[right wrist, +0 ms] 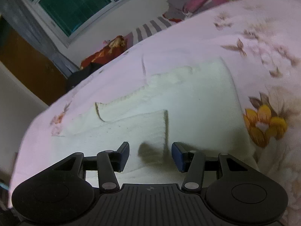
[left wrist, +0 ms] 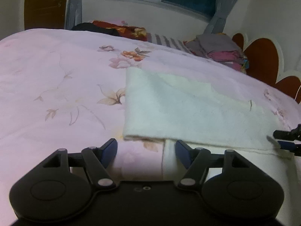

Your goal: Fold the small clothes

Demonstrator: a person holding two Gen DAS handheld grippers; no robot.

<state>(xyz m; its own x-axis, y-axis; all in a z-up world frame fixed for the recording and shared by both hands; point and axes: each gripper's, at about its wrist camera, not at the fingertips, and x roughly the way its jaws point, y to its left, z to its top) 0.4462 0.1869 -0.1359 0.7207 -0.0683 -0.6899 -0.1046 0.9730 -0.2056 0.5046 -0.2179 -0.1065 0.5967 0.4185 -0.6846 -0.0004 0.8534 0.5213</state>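
Two grippers' fingers (left wrist: 112, 150) stand parted, grasping nothing, just before the folded white cloth (left wrist: 188, 109) on the bed (left wrist: 56, 75).

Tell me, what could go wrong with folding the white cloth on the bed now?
Both grippers look open, holding nothing. The white cloth has a loose folded flap; if the right gripper pinches only that top layer, the fold may come undone. The left gripper sits over the cloth's edge and the flowered bedsheet, so it might grab the sheet too.
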